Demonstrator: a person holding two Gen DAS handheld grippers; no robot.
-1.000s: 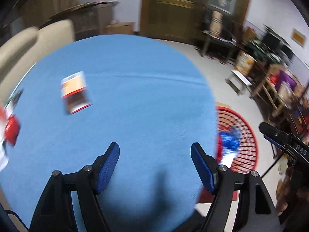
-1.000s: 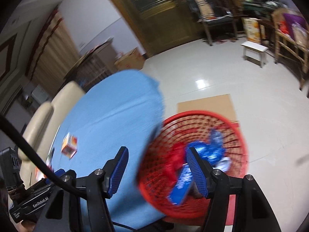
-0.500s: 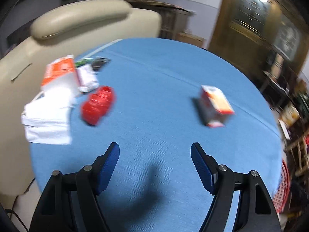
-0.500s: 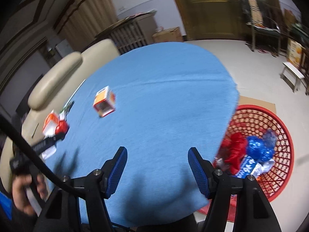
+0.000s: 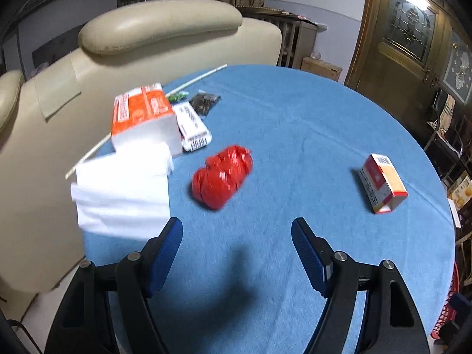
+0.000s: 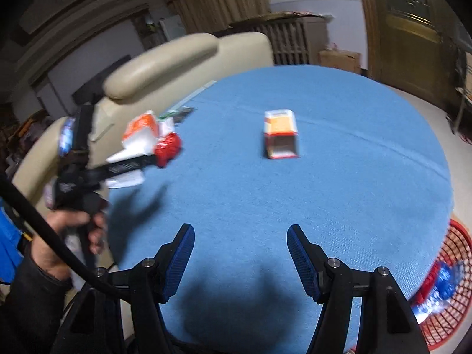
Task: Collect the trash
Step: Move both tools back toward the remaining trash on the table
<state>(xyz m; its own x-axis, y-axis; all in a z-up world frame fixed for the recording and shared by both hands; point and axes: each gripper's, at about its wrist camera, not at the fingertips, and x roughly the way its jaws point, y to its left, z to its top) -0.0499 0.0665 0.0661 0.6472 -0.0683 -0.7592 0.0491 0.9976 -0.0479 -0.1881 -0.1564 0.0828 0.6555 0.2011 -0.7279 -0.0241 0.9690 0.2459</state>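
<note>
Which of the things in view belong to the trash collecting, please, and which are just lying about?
Job:
- red wrapper
- small carton
- red basket
- left gripper and right gripper, both open and empty

Probably just lying about:
- orange box
- white paper
- sofa
- wooden door

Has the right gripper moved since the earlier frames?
Yes. The right gripper swung away from the red mesh basket to over the round blue table.
</note>
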